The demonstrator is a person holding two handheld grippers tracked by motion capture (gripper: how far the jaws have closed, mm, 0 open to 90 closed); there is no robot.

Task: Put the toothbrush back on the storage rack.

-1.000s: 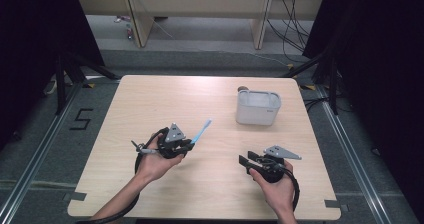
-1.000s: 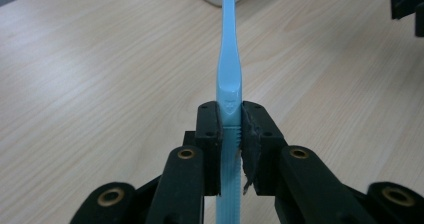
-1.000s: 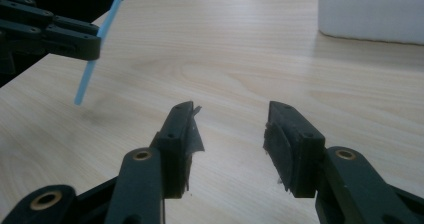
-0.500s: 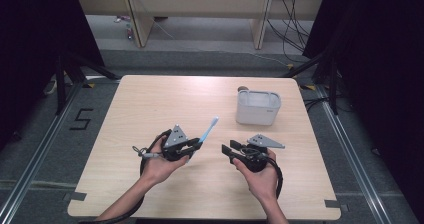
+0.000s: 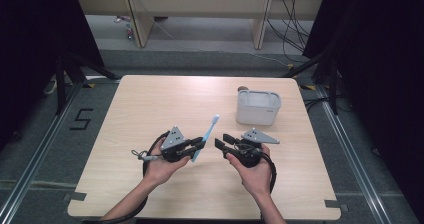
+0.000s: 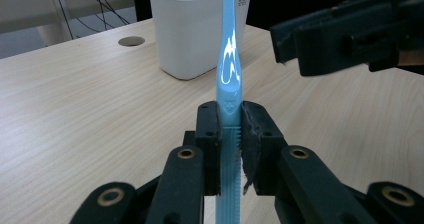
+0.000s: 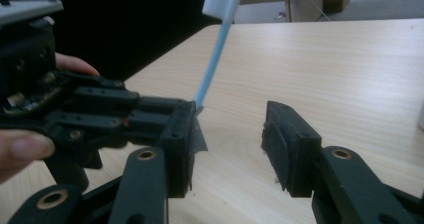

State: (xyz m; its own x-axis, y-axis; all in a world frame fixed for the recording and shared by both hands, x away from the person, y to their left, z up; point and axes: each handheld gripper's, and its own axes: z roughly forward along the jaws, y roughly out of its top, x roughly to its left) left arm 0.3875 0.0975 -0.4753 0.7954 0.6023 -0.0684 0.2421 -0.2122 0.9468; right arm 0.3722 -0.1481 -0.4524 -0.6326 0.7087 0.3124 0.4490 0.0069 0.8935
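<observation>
My left gripper (image 5: 194, 150) is shut on the ribbed handle of a light-blue toothbrush (image 5: 208, 132), whose head points up and toward the far side. In the left gripper view both pads (image 6: 210, 129) press the handle (image 6: 229, 69). My right gripper (image 5: 221, 145) faces it from the right, a short gap away, and stands open. Its jaws have just been closing a little and nothing lies between them (image 7: 227, 144). The toothbrush (image 7: 214, 59) rises just behind its left pad. A white slotted holder (image 5: 257, 107) stands at the back right.
The wooden table (image 5: 150, 99) has a round cable hole (image 6: 131, 41) near the holder (image 6: 200, 29). Black cables loop from both grippers by the hands. Dark frames and a grey floor surround the table, with desk legs beyond its far edge.
The right hand has carried its gripper leftward from the front right until it faces the left gripper closely. The left gripper and the toothbrush have stayed in place.
</observation>
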